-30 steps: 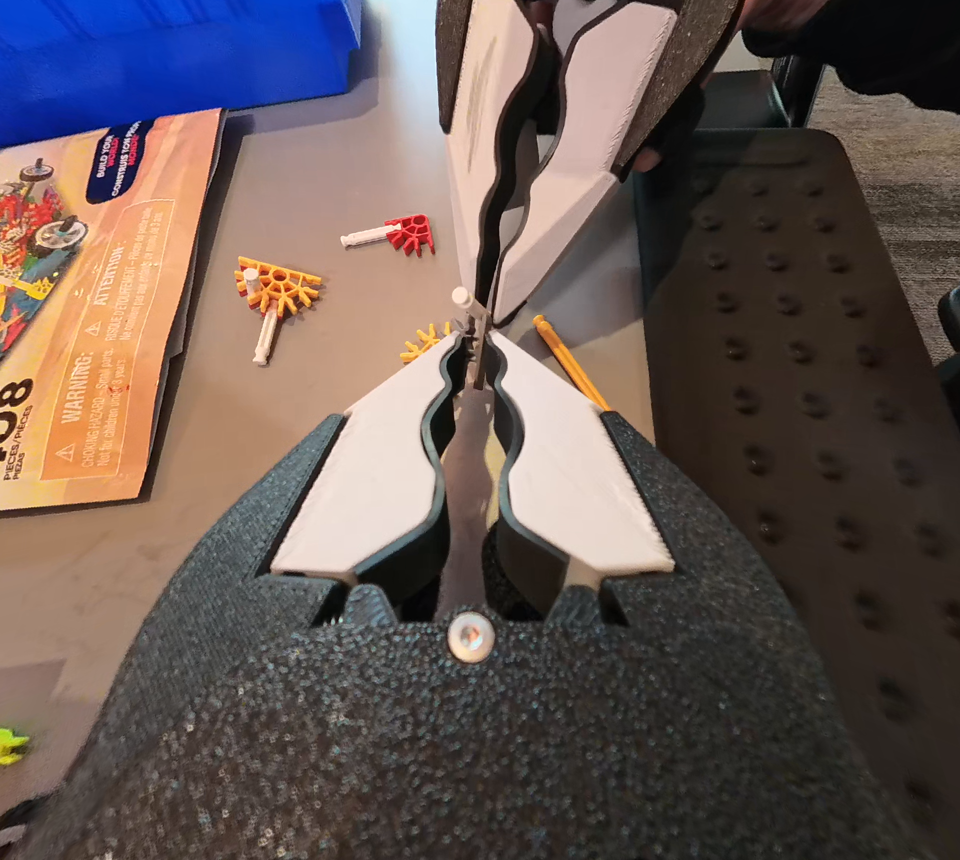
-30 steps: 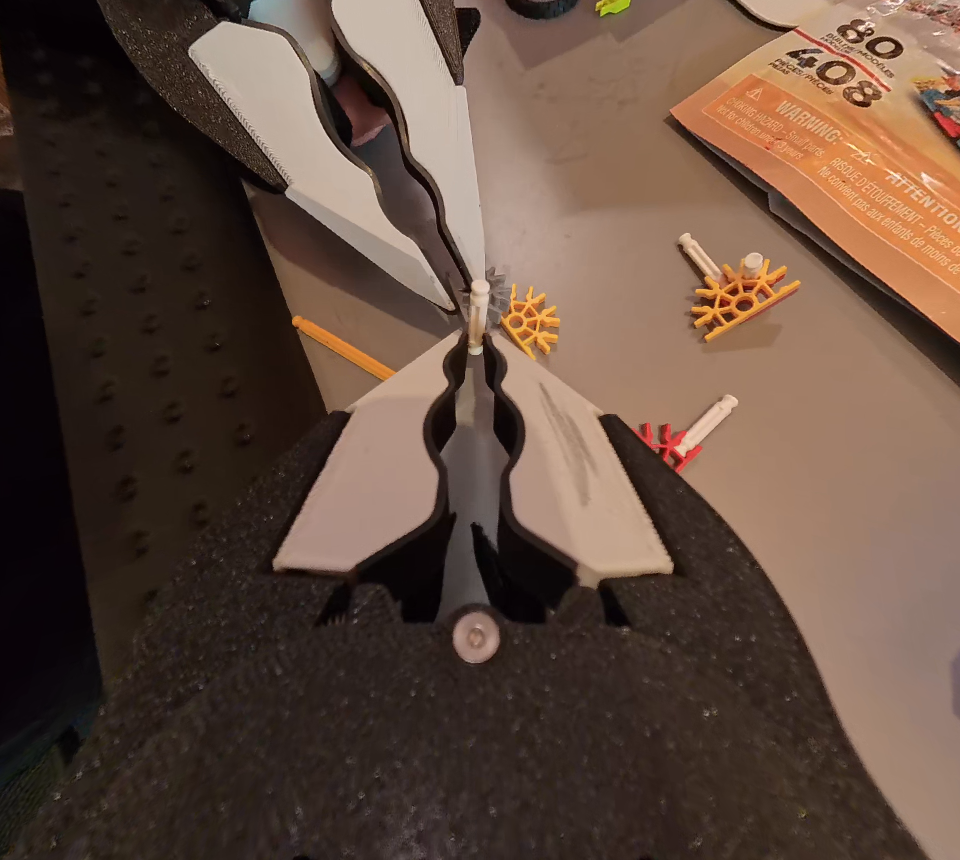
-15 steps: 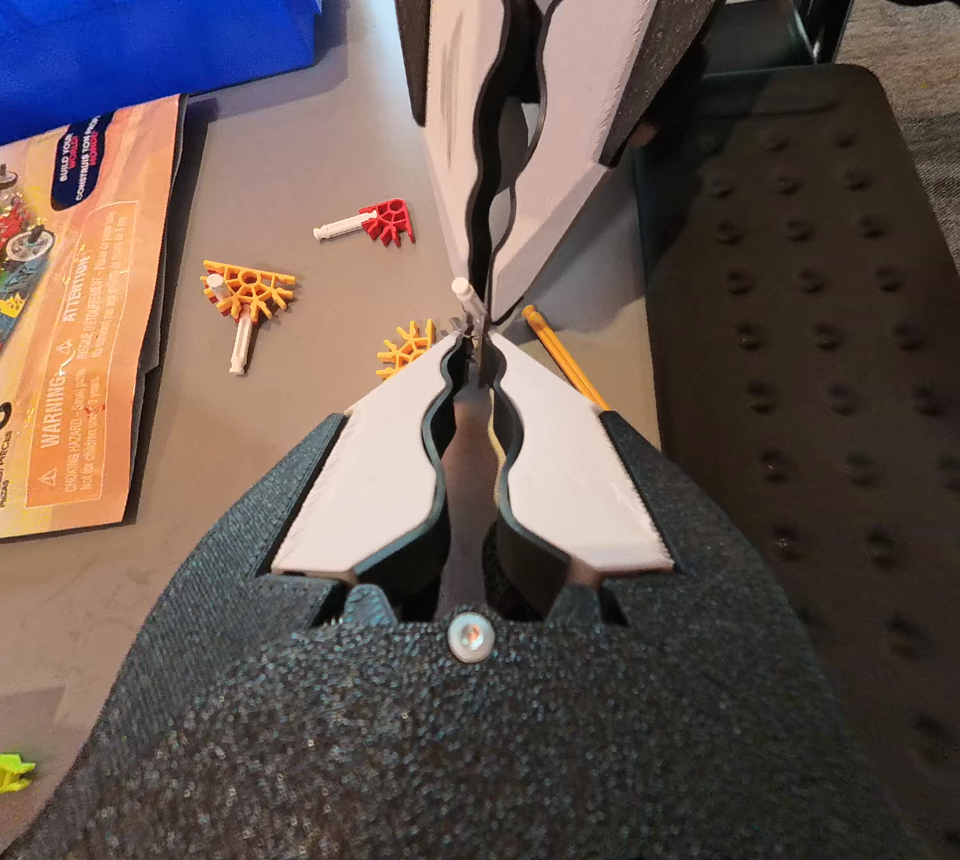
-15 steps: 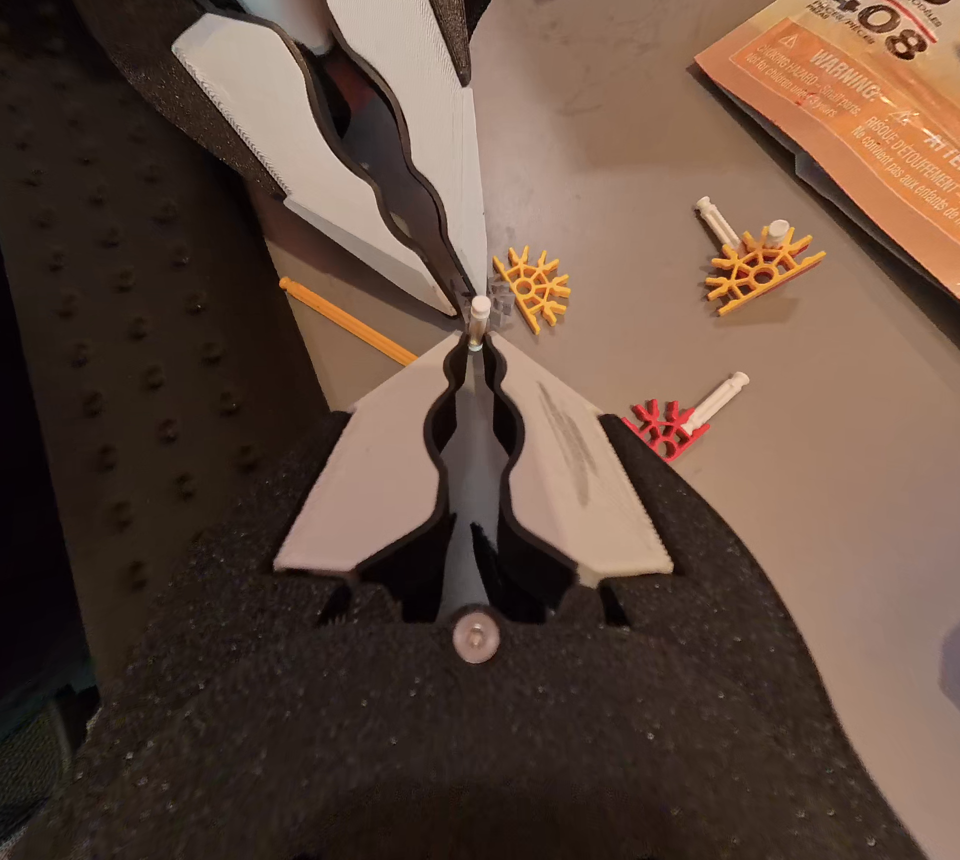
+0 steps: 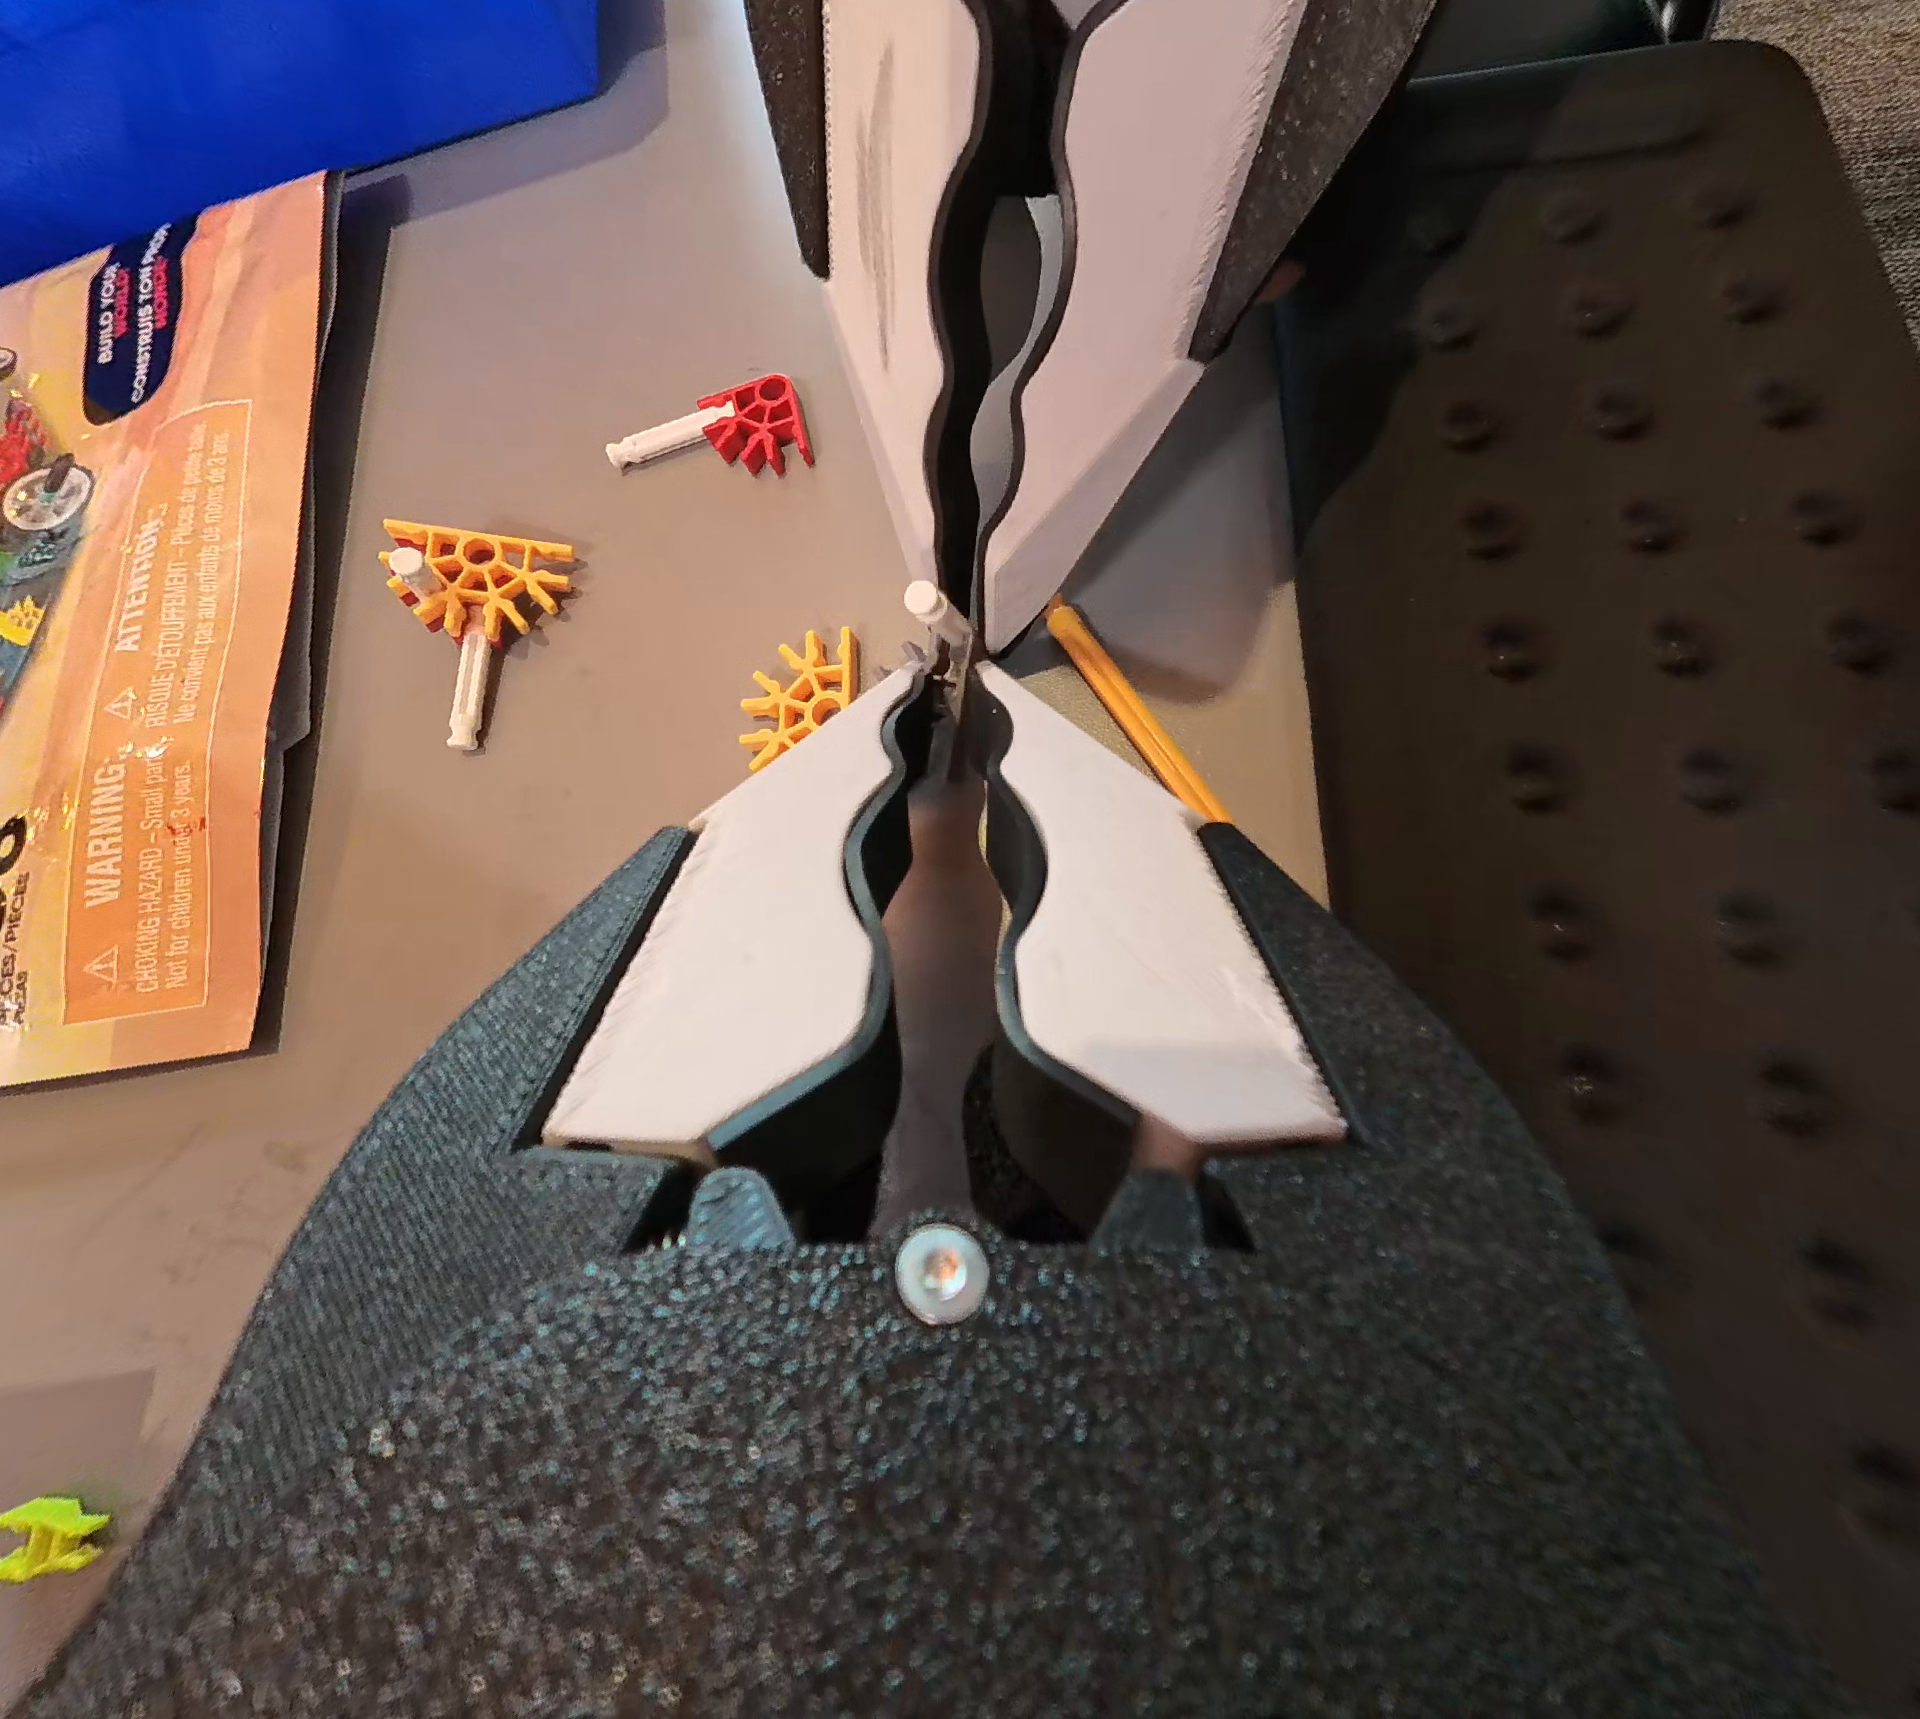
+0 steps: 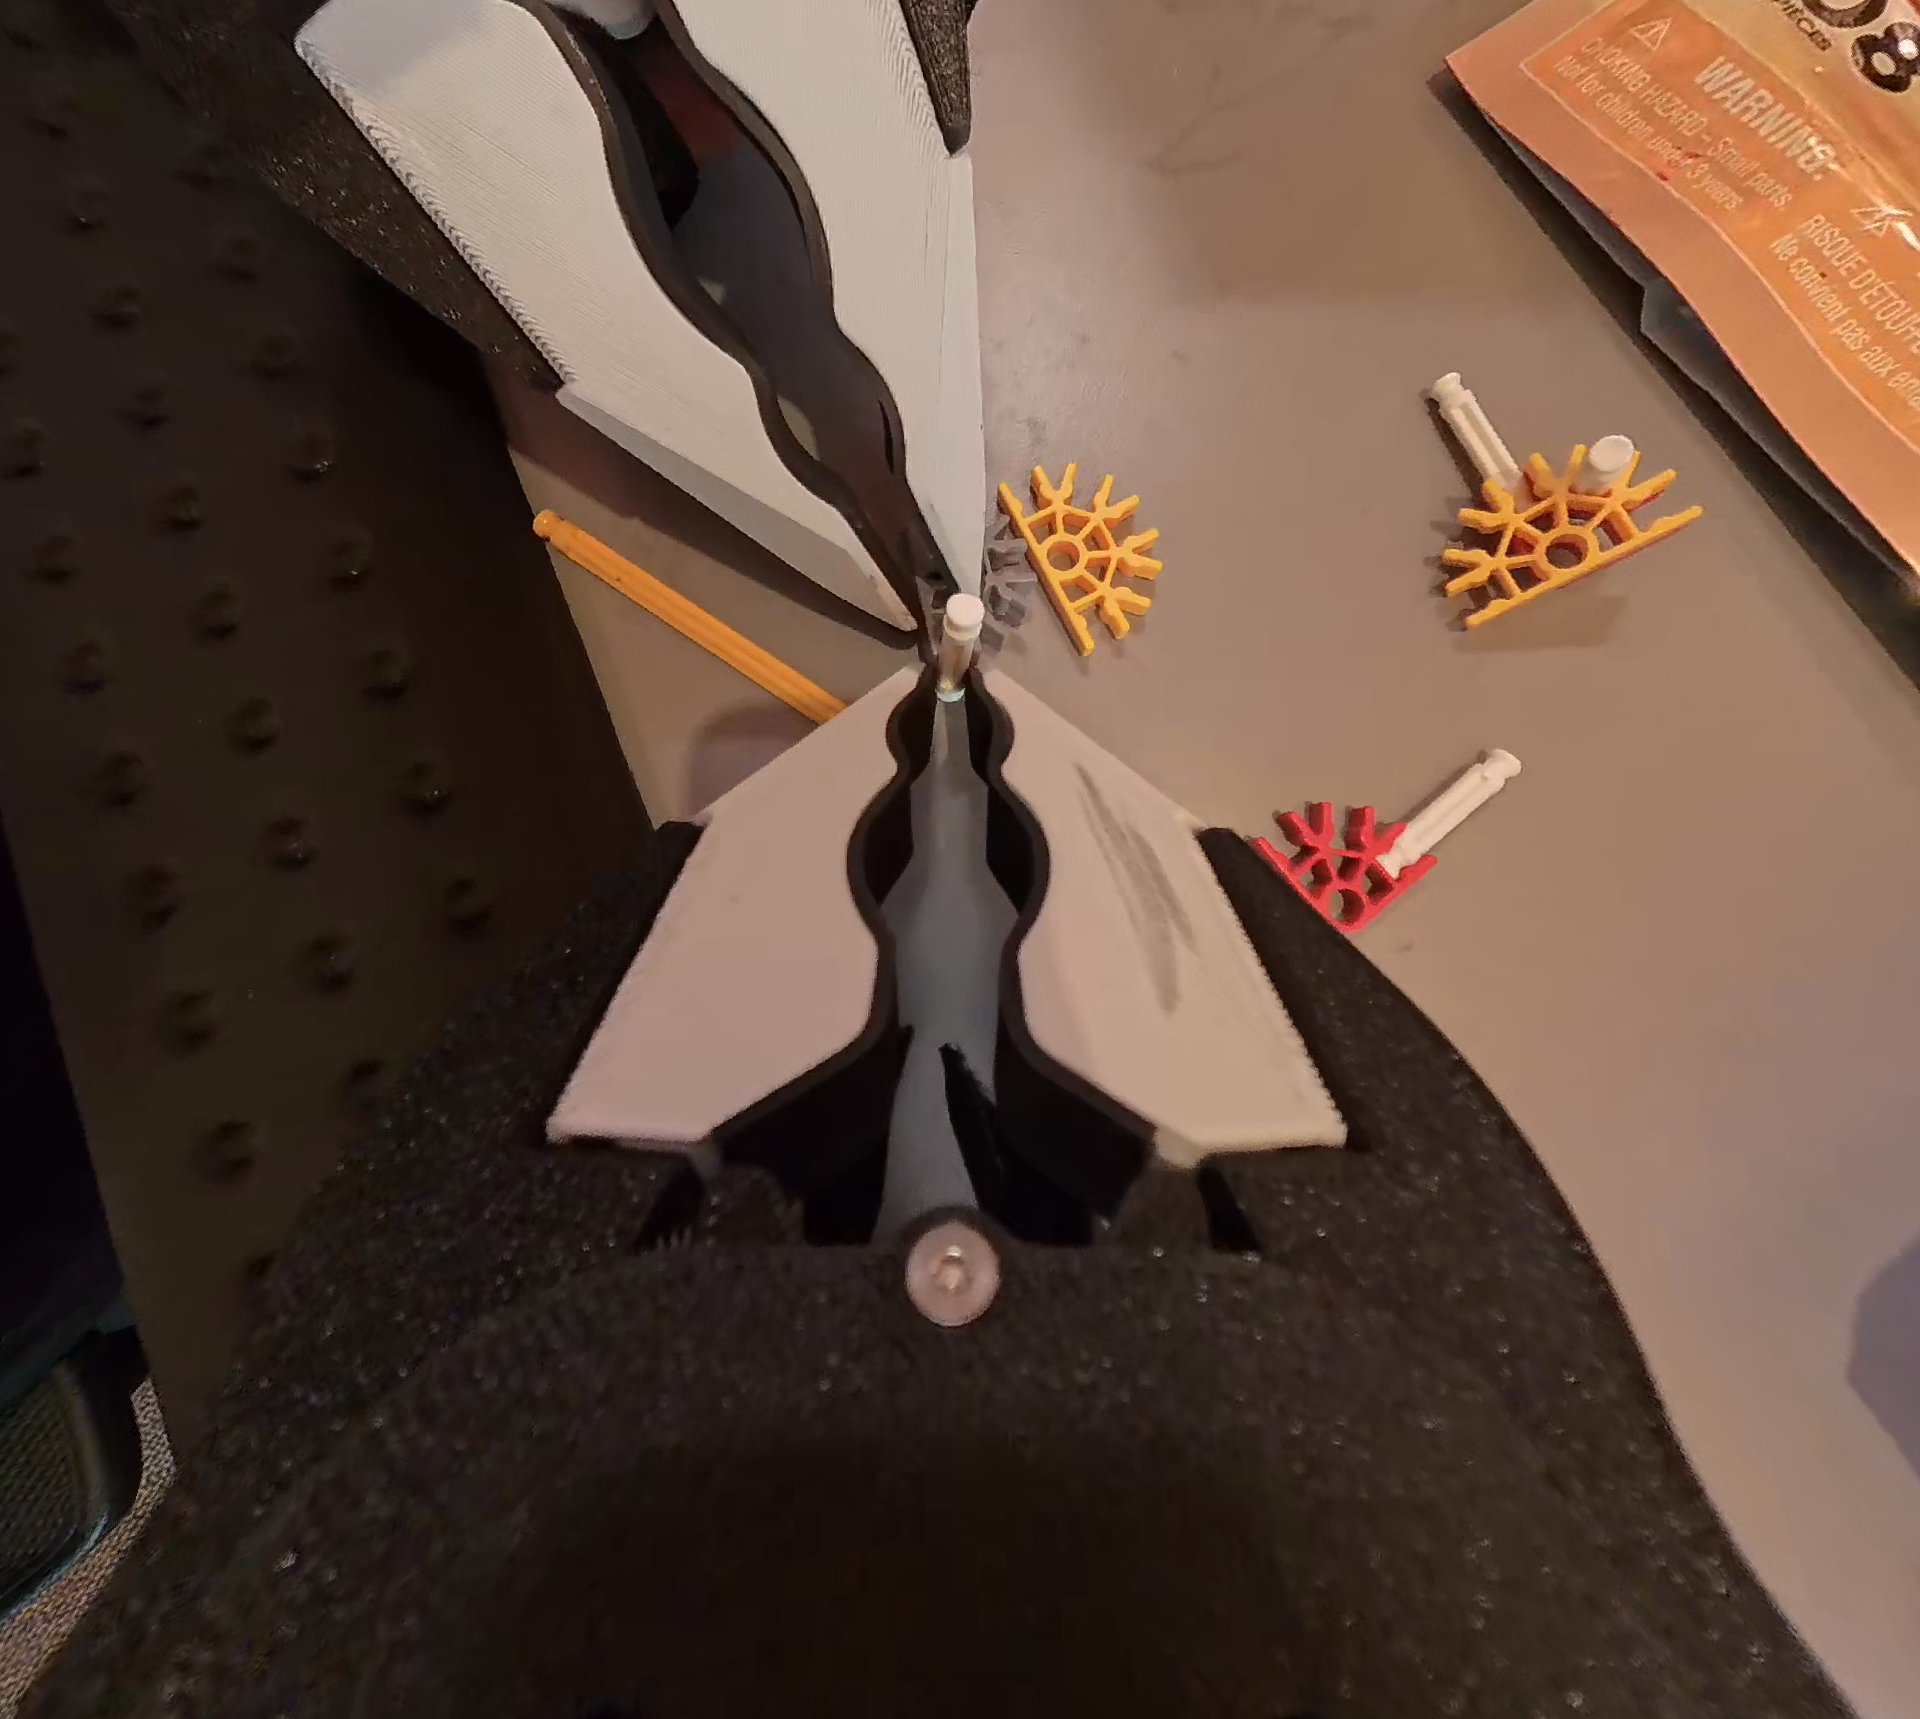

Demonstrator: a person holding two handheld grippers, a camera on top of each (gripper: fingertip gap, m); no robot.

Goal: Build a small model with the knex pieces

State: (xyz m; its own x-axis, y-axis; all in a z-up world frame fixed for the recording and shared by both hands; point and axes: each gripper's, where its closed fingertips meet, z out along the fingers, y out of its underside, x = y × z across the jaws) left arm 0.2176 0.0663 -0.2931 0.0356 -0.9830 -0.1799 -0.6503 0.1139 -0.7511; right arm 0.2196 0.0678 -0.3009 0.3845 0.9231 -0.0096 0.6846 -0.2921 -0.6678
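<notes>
The short white rod (image 6: 961, 630) stands between the tips of your right gripper (image 6: 951, 682), which is closed narrow on its lower part, so only the upper end of the rod sticks out. Just beyond this end you hold a small grey toothed piece (image 6: 1006, 597) in your left gripper (image 5: 951, 682), and this one is also closed narrow, on the edge of the piece. The two grippers meet tip to tip above the grey table (image 5: 571, 267). The rod and the grey piece are touching or almost touching; I cannot tell if the rod sits in one of the slots.

On the table just left of the tips, in the left wrist view, lies a loose yellow connector (image 5: 805, 698). Farther left is another yellow connector with two white rods in it (image 5: 478, 583), and beyond it a red connector with one white rod (image 5: 753, 428). A long thin yellow rod (image 5: 1132, 724) lies just right of the tips, at the edge of a black dotted pad (image 5: 1610, 734).

At the far left you have an orange printed bag (image 5: 156, 630), lying flat, and behind it a blue bin (image 5: 291, 7). What is inside the bin or the bag does not show. A small green piece (image 5: 47, 1544) lies near, at the left edge.
</notes>
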